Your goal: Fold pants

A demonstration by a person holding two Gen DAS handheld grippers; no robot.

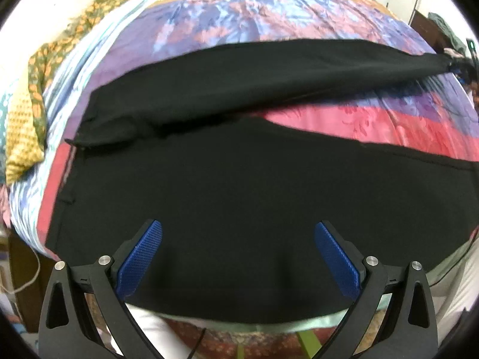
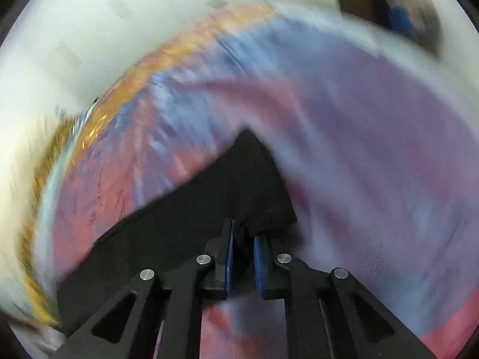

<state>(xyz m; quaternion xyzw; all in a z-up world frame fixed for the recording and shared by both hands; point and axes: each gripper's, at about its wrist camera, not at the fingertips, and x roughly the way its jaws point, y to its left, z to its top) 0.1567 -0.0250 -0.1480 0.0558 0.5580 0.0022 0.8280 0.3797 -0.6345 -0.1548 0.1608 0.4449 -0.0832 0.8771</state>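
The black pants point(image 1: 239, 197) lie spread on a bed, over a bedspread point(image 1: 269, 9) of pink, purple, blue and orange bands. In the left wrist view the broad upper part fills the near foreground, one leg runs off to the right along the bed, and the other leg point(image 1: 254, 71) is drawn taut toward the far right, where its end is pinched by something small and blurred at the frame's edge; I judge that to be the other tool. A yellow-and-green patterned cloth point(image 1: 33, 89) sits heaped at the bed's left edge.

The step in hand looks like the first lengthwise fold: bringing one leg across onto the other. The right tongs point(image 2: 243, 236) are nearly closed with a bunched bit of black fabric between the blue pads point(image 2: 259, 257), so they appear to grip the leg's hem point(image 2: 257, 179); the view is heavily motion-blurred, so the exact hold is uncertain. The left tongs point(image 1: 238, 233) stand wide open above the waist area, pointing steeply down, touching nothing that I can see.

Next, the left tongs probably need to pin or take the waist while the right ones carry the hem over and align the seams.
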